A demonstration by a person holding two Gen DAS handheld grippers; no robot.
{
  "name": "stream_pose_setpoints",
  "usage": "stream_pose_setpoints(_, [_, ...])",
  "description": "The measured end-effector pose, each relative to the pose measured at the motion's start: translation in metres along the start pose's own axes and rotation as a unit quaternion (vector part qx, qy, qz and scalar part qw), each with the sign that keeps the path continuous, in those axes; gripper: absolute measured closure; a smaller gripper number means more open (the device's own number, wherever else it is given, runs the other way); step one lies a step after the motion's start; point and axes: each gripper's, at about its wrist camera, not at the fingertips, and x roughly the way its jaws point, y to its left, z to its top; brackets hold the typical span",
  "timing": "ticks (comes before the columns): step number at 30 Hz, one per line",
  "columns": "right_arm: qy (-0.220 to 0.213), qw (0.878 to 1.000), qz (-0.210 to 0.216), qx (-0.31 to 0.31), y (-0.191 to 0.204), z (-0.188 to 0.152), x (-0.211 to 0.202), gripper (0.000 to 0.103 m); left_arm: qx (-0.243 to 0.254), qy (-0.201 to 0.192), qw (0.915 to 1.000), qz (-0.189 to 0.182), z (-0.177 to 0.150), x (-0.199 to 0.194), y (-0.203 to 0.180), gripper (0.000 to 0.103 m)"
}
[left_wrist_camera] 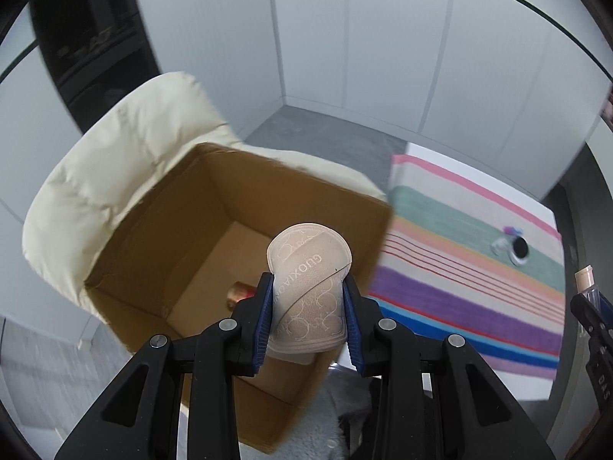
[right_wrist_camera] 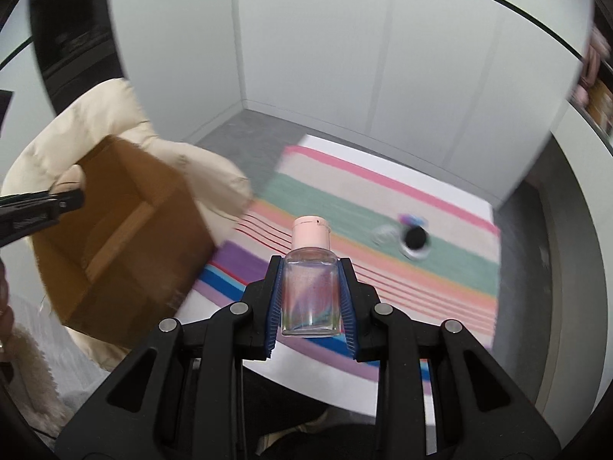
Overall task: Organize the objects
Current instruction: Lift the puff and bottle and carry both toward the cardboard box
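My left gripper (left_wrist_camera: 308,287) is shut on a beige printed pouch (left_wrist_camera: 310,268), held above the open cardboard box (left_wrist_camera: 153,230). A small pinkish-gold item (left_wrist_camera: 239,294) lies on the box floor. My right gripper (right_wrist_camera: 310,268) is shut on a clear bottle with a pink cap (right_wrist_camera: 310,264), held over the striped cloth (right_wrist_camera: 383,268). The right gripper's bottle tip (left_wrist_camera: 584,276) shows at the right edge of the left wrist view. The left gripper's finger (right_wrist_camera: 42,207) shows over the box (right_wrist_camera: 126,230) in the right wrist view.
The box rests against a cream padded cushion (left_wrist_camera: 95,176). On the striped cloth (left_wrist_camera: 479,268) lie a small clear jar and a black-lidded container (right_wrist_camera: 415,239). White panel walls stand behind. A grey fluffy fabric (left_wrist_camera: 325,421) lies below the box.
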Motion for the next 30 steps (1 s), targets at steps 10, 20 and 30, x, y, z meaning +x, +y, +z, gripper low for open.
stream_pose_setpoints(10, [0.013,0.994,0.066,-0.090,0.105,0.026,0.033,0.075,-0.073,0.014,0.9968,0.028,0.010,0.021,0.072,0.069])
stream_pose_setpoints(20, [0.032,0.983,0.104,-0.146,0.176,0.021,0.057,0.075,-0.103,0.052,0.9928,0.032,0.011,0.049,0.100,0.069])
stream_pose_setpoints(30, [0.049,0.978,0.122,-0.162,0.208,0.028,0.087,0.075,-0.092,0.076,0.9918,0.046,0.011,0.072,0.096,0.067])
